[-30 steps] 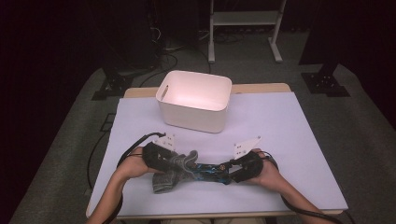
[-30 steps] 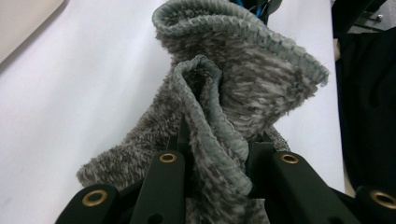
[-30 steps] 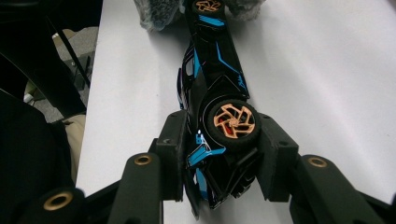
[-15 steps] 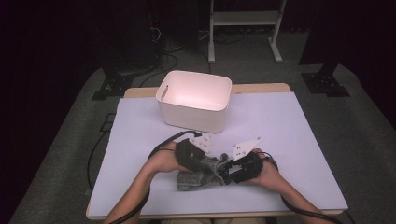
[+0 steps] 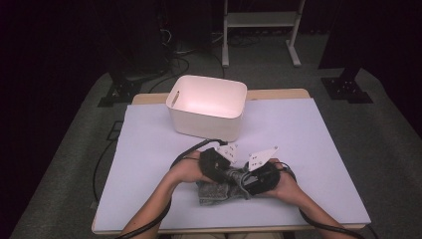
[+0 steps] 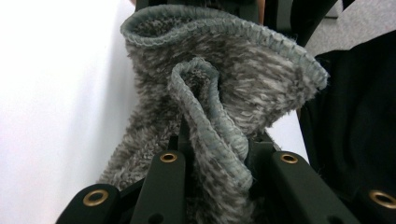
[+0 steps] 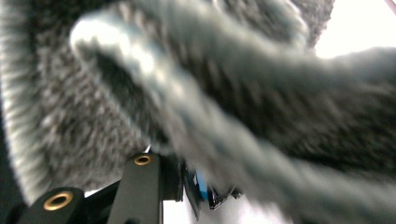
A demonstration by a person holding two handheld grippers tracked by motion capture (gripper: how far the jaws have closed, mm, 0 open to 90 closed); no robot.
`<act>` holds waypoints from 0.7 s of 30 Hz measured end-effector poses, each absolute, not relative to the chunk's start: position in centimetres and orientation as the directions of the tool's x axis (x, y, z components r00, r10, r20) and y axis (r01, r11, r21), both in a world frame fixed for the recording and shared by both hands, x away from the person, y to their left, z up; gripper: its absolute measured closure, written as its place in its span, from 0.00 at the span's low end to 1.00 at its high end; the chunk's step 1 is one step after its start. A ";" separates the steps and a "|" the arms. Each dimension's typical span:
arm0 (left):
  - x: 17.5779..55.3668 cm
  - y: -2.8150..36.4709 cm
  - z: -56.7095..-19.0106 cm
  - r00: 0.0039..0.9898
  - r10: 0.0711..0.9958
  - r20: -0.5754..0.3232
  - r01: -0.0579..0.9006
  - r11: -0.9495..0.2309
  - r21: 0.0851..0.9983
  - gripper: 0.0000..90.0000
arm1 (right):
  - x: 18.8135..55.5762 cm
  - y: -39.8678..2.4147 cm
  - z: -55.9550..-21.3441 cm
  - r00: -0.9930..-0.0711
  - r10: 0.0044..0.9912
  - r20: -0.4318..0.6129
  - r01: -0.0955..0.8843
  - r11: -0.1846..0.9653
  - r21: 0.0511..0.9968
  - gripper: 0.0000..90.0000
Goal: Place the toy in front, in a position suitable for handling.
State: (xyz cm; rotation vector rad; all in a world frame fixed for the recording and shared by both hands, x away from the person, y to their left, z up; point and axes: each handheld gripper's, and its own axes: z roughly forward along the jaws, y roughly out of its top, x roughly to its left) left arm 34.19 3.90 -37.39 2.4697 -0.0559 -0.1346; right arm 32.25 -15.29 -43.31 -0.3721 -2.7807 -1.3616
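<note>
Two bare forearms enter from the near edge of the table, with no sleeve in sight. Each hand grips a black, blocky tool: the left gripper (image 5: 225, 169) and the right gripper (image 5: 251, 180). Each carries a pale grey three-cornered plate dotted with small dark marks, and trails a thick black cable. In the left gripper view the jaws are matte black bars set with brass-coloured eyelets. A blue part, possibly a fitting, sits blurred beside the right jaw.

The desk (image 5: 318, 149), a wooden top under a pale lavender sheet, carries a white tub (image 5: 207, 106) near its far edge and a grey towel (image 5: 214, 191) at the near edge.
</note>
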 end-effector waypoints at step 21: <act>34.4 12.9 -37.0 0.994 0.085 -0.064 0.106 -0.780 0.617 0.82 | 32.4 -15.3 -43.3 -0.968 0.208 0.141 0.239 0.583 0.776 0.65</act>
